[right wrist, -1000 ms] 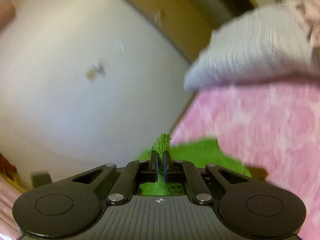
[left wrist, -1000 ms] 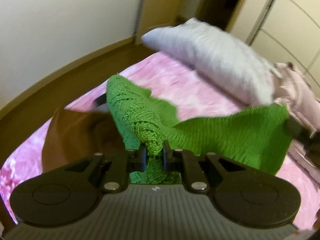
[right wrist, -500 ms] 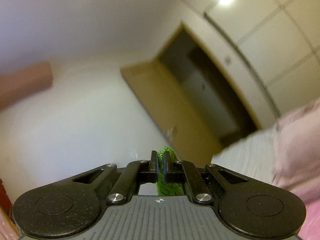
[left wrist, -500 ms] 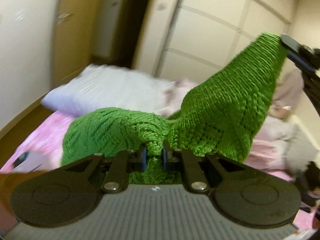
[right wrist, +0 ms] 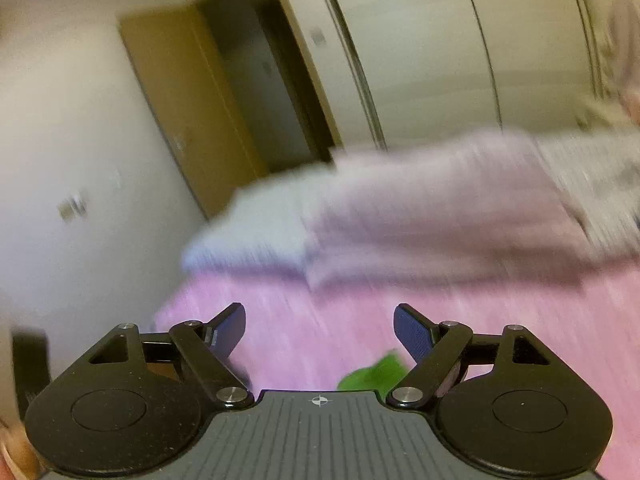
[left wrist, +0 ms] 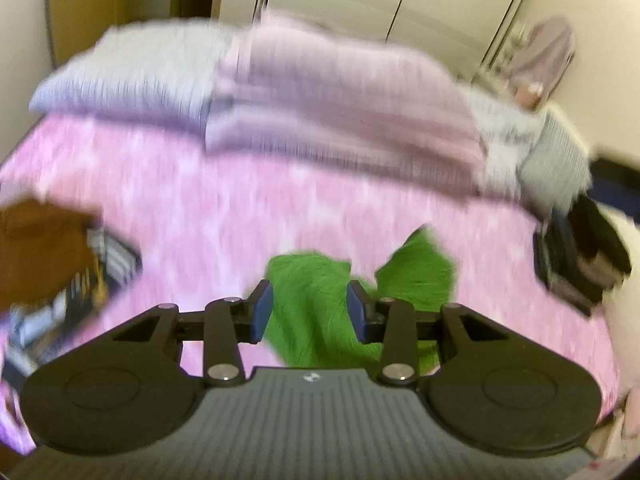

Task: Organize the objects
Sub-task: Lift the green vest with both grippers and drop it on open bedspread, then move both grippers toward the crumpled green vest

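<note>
A green knitted garment lies crumpled on the pink bedspread, blurred by motion. My left gripper hangs just above it. Its jaws are opening, and a fold of the green knit sits loosely between the blue pads, which do not visibly squeeze it. My right gripper has its jaws spreading wide, with nothing between them. Only a scrap of the green garment shows below its right finger, over the bedspread.
A grey pillow and a folded pale pink blanket lie across the head of the bed. A brown garment and a striped item sit at the left, dark objects at the right edge. Wardrobe doors stand behind.
Both grippers were shut on the green knit and held it stretched in the air. Now both sets of jaws have parted, the knit has dropped onto the bed, and both views have swung towards the pillows.
</note>
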`<control>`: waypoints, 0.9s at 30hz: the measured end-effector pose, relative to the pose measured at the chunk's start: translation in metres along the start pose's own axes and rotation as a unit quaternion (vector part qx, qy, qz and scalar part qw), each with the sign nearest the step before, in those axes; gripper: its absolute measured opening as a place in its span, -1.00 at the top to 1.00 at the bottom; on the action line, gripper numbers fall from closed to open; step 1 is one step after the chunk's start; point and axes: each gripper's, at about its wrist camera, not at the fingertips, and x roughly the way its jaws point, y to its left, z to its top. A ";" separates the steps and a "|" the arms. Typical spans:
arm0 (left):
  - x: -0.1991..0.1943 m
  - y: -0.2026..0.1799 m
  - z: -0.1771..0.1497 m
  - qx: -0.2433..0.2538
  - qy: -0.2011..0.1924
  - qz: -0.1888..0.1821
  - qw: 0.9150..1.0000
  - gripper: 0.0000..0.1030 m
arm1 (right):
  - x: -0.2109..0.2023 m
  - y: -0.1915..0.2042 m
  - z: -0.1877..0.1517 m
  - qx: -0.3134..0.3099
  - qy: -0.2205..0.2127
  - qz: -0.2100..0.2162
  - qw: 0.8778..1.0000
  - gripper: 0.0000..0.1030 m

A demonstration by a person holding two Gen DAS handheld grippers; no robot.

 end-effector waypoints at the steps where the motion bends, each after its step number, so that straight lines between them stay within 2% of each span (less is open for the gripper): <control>1: -0.001 -0.006 -0.019 -0.003 0.017 0.008 1.000 0.28 | -0.013 -0.014 -0.017 0.013 0.020 -0.013 1.000 -0.53; 4: -0.014 -0.026 -0.069 -0.018 0.059 0.026 0.998 0.21 | -0.039 -0.049 -0.067 0.045 0.075 -0.036 0.996 -0.53; 6: -0.025 -0.047 -0.096 -0.015 0.072 0.040 0.996 0.17 | -0.059 -0.066 -0.092 0.057 0.100 -0.041 0.992 -0.53; 8: -0.032 -0.064 -0.110 -0.010 0.079 0.048 0.996 0.11 | -0.082 -0.088 -0.122 0.065 0.120 -0.040 0.990 -0.53; 14: -0.042 -0.103 -0.135 0.004 0.090 0.064 0.994 0.04 | -0.103 -0.127 -0.174 0.063 0.162 -0.039 0.984 -0.53; 22: -0.065 -0.133 -0.153 0.035 0.085 0.082 0.992 -0.13 | -0.110 -0.124 -0.190 0.047 0.167 -0.024 0.985 -0.53; 27: -0.068 -0.135 -0.156 0.038 0.086 0.086 0.992 -0.16 | -0.105 -0.125 -0.194 0.041 0.179 -0.037 0.982 -0.53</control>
